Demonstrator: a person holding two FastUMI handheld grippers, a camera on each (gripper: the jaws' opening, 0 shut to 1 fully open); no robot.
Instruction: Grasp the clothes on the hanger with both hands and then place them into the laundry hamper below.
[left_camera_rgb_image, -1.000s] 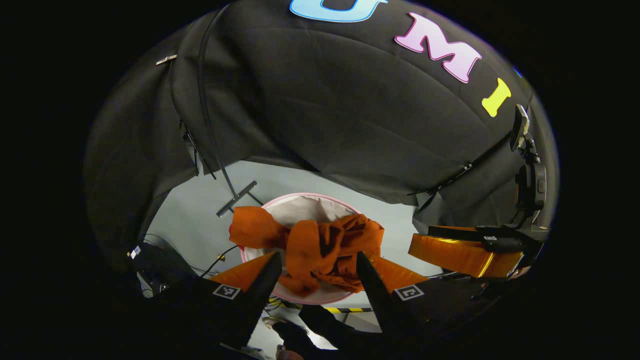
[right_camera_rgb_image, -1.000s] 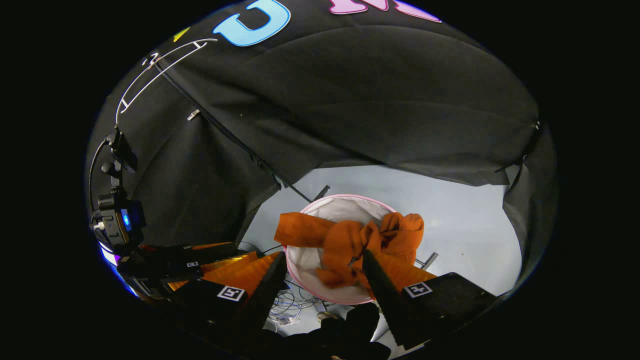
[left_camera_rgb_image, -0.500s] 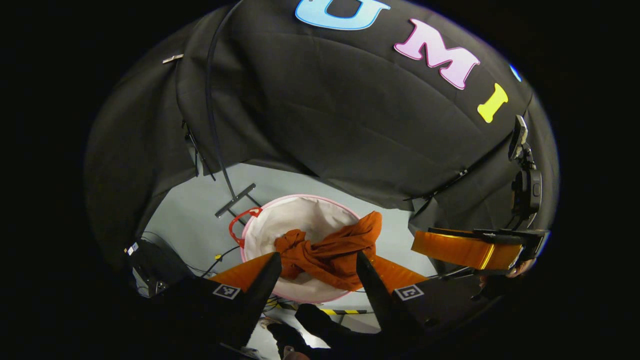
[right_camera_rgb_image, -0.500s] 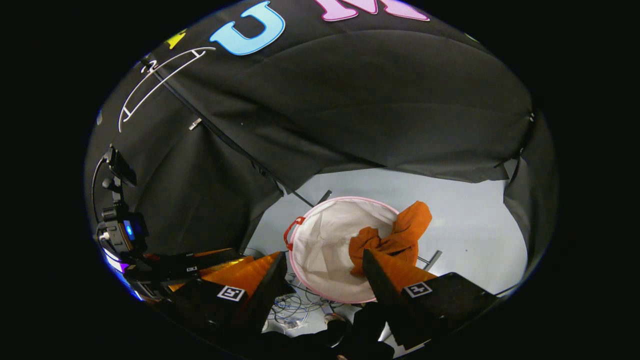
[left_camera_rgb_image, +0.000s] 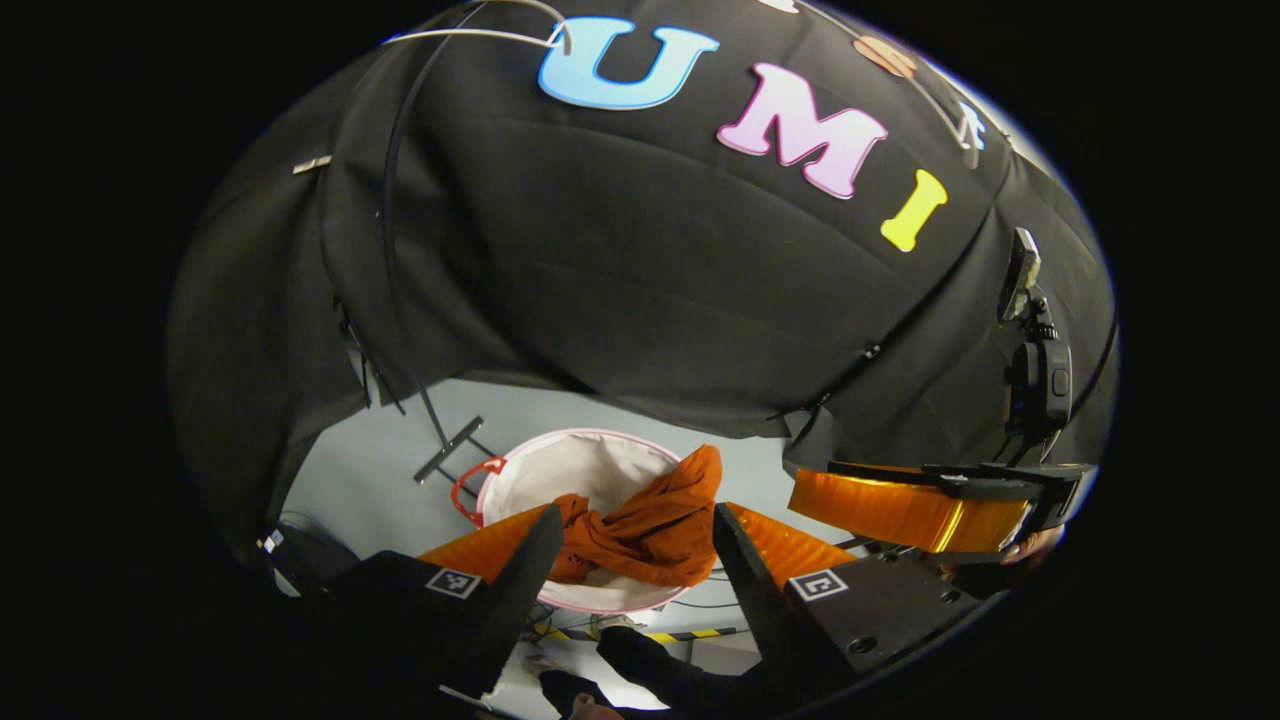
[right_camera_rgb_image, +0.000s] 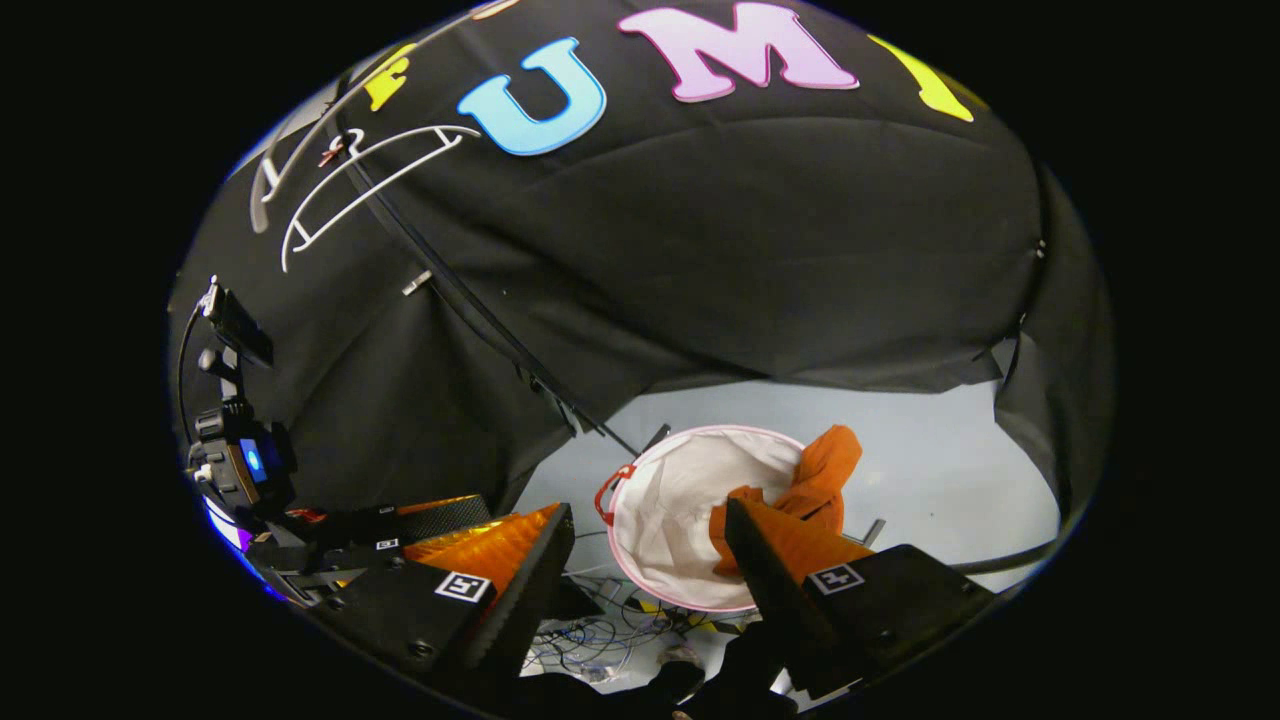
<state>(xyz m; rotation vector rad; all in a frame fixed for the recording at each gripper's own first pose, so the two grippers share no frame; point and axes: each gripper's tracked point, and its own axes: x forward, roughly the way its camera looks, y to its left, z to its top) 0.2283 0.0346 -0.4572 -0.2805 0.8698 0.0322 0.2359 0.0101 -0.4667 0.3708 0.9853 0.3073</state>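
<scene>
Lying crumpled in the laundry hamper (left_camera_rgb_image: 560, 475), the orange clothes (left_camera_rgb_image: 645, 525) bunch against one side of its white lining, and one fold rises over the pink rim there. In the right gripper view the same garment (right_camera_rgb_image: 815, 480) sits at the hamper's (right_camera_rgb_image: 680, 500) right edge, its upper fold draped over the rim toward the pale floor (right_camera_rgb_image: 930, 480). A red handle (left_camera_rgb_image: 466, 482) sticks out from the opposite edge of the hamper.

The left gripper (left_camera_rgb_image: 628, 560) hangs above the hamper with its two fingers spread wide apart — nothing is between them, and the cloth seen in the gap lies lower down, inside the hamper. The right gripper (right_camera_rgb_image: 650, 565) is likewise spread open and empty, its fingers framing the near rim of the hamper from above. In the left gripper view the right gripper (left_camera_rgb_image: 915, 510) also shows off to the right, well apart from the clothes.

A bare white hanger (right_camera_rgb_image: 355, 190) hangs high on the booth's black wall, at the upper left of the right gripper view. Loose cables (right_camera_rgb_image: 590, 635) lie on the floor just beside the hamper's near edge — and a yellow-and-black striped tape line (left_camera_rgb_image: 650, 634) runs on the floor below the hamper in the left gripper view.
</scene>
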